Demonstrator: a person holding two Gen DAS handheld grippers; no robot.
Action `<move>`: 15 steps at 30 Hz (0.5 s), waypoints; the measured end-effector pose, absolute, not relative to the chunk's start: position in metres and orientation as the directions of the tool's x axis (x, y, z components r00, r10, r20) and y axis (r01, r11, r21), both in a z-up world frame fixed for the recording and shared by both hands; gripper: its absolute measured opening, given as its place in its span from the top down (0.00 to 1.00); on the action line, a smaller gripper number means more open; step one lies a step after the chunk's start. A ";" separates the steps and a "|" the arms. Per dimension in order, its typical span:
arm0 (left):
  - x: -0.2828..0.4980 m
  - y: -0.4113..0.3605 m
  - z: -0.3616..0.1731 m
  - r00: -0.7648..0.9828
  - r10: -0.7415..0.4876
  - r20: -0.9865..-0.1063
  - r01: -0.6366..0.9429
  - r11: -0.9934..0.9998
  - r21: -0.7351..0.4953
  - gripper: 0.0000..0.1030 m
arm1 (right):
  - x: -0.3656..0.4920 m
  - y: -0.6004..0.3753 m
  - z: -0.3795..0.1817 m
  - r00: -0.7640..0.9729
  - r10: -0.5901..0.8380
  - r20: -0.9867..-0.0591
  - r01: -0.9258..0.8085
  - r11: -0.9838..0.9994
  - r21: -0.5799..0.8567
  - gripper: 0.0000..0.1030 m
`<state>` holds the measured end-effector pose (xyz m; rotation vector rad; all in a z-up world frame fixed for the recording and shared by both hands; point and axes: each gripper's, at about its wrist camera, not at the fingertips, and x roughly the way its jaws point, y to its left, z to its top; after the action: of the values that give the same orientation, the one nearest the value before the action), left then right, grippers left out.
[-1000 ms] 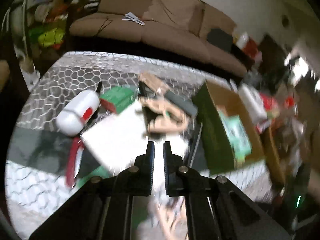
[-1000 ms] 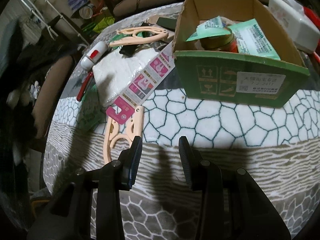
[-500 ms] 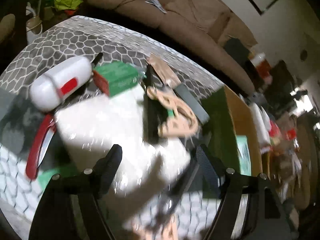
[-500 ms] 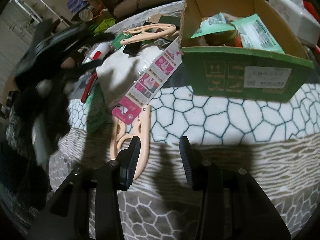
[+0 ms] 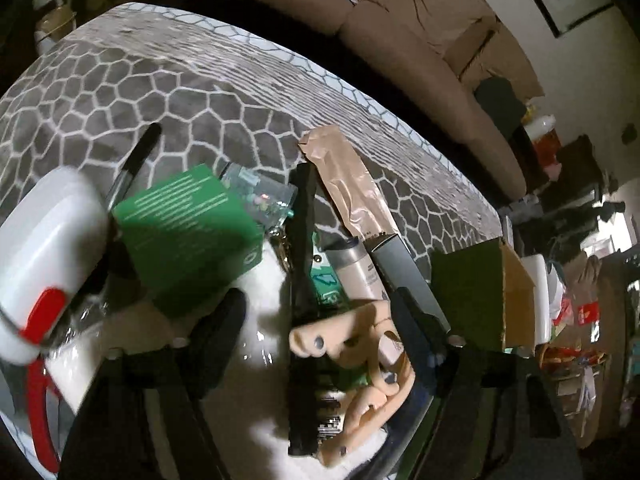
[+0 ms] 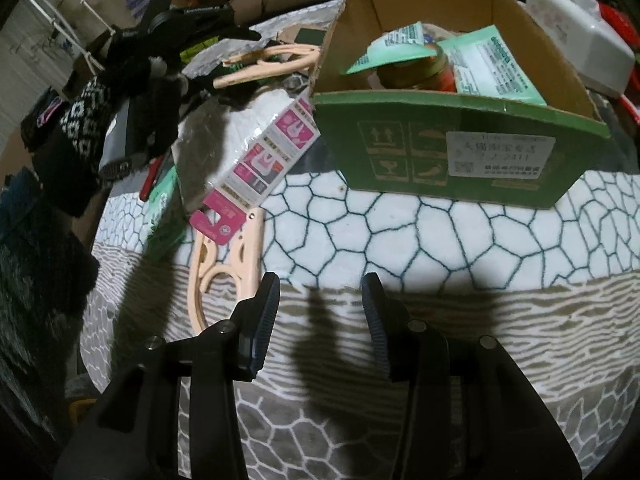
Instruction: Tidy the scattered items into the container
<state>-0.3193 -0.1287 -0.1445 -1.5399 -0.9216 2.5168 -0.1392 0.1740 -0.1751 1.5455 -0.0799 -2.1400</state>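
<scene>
The left gripper (image 5: 320, 308), jaws just narrowing but unclamped, is straddling the peach hanger (image 5: 360, 344), needing to pinch it for the box (image 6: 460, 152); the right gripper (image 6: 320, 300) is hovering, spread and empty.

Green cardboard box (image 6: 460, 152); grey-white honeycomb-pattern cloth (image 6: 400, 224); peach hanger (image 6: 224, 264); pink-white card (image 6: 264, 160).

Dim indoor light, heavy fisheye bending, some motion blur.
Both views curve and darken into black corners. The white plastic-wrapped packet (image 5: 272, 320) glares bright in the left view, where the white-and-red plastic case (image 5: 44, 264) smears. Finger shadows fall on the grey honeycomb-patterned cloth (image 6: 400, 240).
</scene>
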 end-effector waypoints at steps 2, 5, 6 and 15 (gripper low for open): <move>-0.316 -0.121 -0.144 -0.495 0.351 -0.795 0.224 -0.833 -0.507 0.59 | -0.139 0.173 -0.177 -0.234 -0.415 -0.879 0.357 -0.878 0.319 0.60; -0.308 -0.116 -0.138 -0.509 0.375 -0.775 0.187 -0.831 -0.524 0.68 | -0.139 0.173 -0.179 -0.233 -0.409 -0.882 0.357 -0.880 0.314 0.60; -0.303 -0.118 -0.135 -0.521 0.383 -0.763 0.189 -0.820 -0.541 0.71 | -0.138 0.172 -0.180 -0.232 -0.409 -0.883 0.360 -0.879 0.312 0.60; -0.263 -0.104 -0.101 -0.488 0.473 -0.733 0.064 -0.818 -0.571 1.00 | -0.136 0.165 -0.177 -0.229 -0.424 -0.876 0.368 -0.871 0.326 0.60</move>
<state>-0.2634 -0.1045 -0.1013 -1.4280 -0.7987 2.3832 -0.1362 0.1653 -0.1773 1.5426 -0.0676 -2.1300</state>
